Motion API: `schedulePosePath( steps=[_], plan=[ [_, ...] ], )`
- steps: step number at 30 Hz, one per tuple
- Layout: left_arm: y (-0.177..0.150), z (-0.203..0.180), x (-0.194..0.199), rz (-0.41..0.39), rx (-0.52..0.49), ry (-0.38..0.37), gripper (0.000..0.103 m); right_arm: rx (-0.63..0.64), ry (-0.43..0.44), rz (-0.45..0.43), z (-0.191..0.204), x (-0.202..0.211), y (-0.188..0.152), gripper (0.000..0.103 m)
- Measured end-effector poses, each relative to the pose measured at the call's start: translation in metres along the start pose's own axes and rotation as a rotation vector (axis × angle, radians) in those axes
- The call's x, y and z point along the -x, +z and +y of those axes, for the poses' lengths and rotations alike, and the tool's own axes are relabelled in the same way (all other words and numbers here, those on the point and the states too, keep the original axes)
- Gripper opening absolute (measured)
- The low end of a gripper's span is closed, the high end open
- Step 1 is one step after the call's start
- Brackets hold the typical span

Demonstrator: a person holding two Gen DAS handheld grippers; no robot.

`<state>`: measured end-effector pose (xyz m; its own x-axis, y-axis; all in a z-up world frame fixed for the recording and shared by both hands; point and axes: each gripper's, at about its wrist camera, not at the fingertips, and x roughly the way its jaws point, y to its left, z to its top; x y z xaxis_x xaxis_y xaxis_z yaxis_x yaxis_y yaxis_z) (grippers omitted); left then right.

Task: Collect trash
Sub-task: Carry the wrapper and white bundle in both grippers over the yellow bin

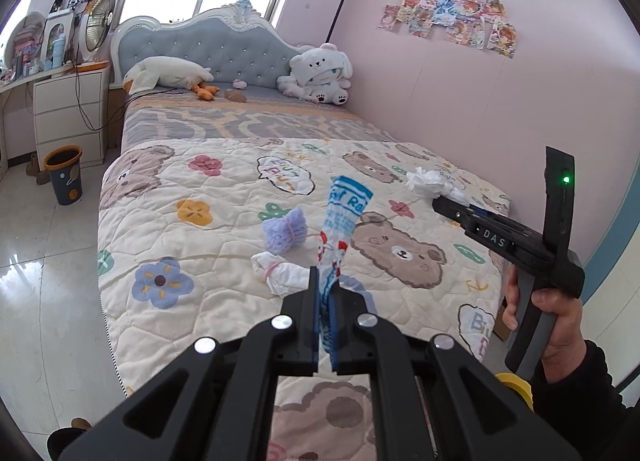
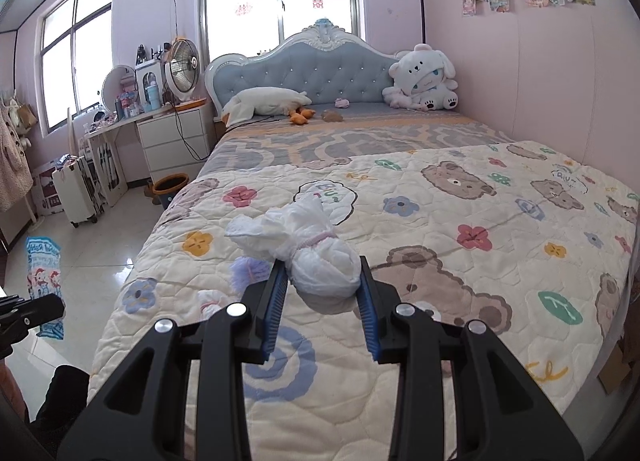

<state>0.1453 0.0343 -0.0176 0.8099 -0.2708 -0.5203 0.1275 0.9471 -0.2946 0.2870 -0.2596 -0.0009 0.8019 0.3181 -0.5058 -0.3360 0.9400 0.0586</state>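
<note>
My left gripper (image 1: pixel 325 279) is shut on a blue-and-white snack wrapper (image 1: pixel 344 217) that stands up out of its jaws above the quilt. My right gripper (image 2: pixel 322 267) is shut on a white tissue bundle (image 2: pixel 316 257) tied with a pink band, held over the bed. In the left wrist view it shows at the right (image 1: pixel 440 206) with that tissue bundle (image 1: pixel 426 181) at its tip. A purple foam bundle (image 1: pixel 284 231) and a second white tied bundle (image 1: pixel 276 273) lie on the quilt. An orange-rimmed dark trash bin (image 1: pixel 64 175) stands on the floor beside the bed.
The bed (image 2: pixel 460 221) carries a bear-print quilt, a goose plush (image 2: pixel 264 99) and a white plush (image 2: pixel 422 79) at the headboard. A white drawer unit (image 2: pixel 176 141), a fan, a cluttered desk and a suitcase (image 2: pixel 76 197) line the left wall. Glossy tile floor (image 1: pixel 44 285) lies left of the bed.
</note>
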Motion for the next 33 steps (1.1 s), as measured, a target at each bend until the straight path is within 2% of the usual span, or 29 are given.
schedulePosePath(
  steps=[17,33],
  plan=[
    [-0.011,-0.048,0.04,-0.04,-0.087,-0.058,0.003,-0.034,-0.022,-0.044,0.01,0.108,-0.039,0.033],
    [-0.027,-0.105,0.051,-0.02,-0.191,-0.143,0.003,-0.13,-0.126,-0.046,-0.031,0.195,-0.088,0.033]
  ],
)
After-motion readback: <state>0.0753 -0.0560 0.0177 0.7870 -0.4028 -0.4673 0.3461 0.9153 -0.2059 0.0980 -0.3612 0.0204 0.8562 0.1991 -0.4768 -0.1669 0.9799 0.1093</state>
